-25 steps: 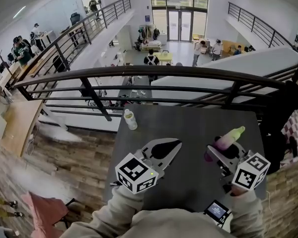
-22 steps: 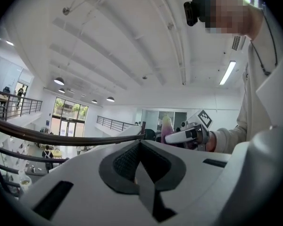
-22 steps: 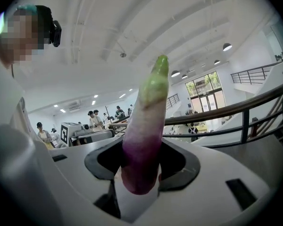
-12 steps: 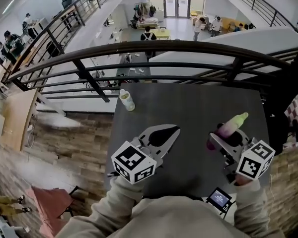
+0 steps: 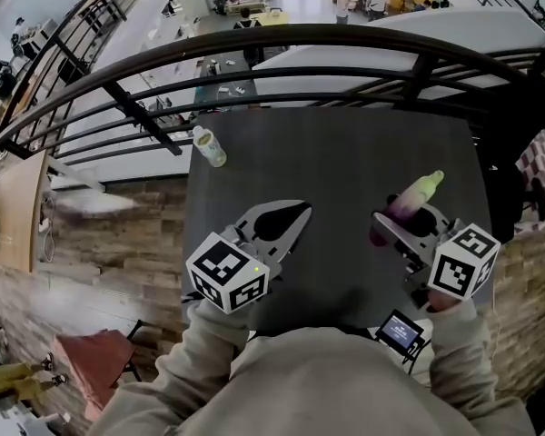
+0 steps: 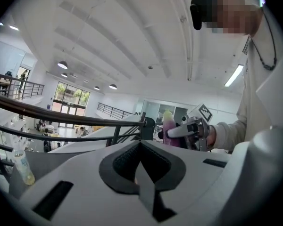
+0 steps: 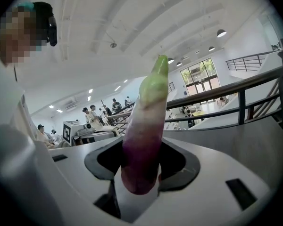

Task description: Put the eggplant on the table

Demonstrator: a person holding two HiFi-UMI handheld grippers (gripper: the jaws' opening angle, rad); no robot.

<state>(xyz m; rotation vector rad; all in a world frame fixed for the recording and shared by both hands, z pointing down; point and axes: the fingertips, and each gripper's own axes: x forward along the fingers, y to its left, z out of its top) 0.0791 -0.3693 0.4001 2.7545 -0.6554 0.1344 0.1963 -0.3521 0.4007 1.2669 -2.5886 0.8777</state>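
Note:
The eggplant (image 5: 409, 203), purple with a pale green tip, is clamped in my right gripper (image 5: 395, 218) above the right half of the dark table (image 5: 345, 148). It points away from me and slightly up. In the right gripper view the eggplant (image 7: 144, 131) stands between the two jaws, which press on its purple end. My left gripper (image 5: 302, 210) hovers over the table's left half, shut, with nothing in it. In the left gripper view the jaw tips meet, and the eggplant (image 6: 169, 126) shows beyond them.
A small plastic bottle (image 5: 209, 146) stands at the table's far left corner. A black railing (image 5: 300, 42) runs just behind the table, with a drop to a lower floor beyond. A small device with a screen (image 5: 399, 331) sits near the front right edge.
Both grippers have sunk lower over the table while keeping their spacing. The eggplant stays in the right gripper. The head view has tilted further down.

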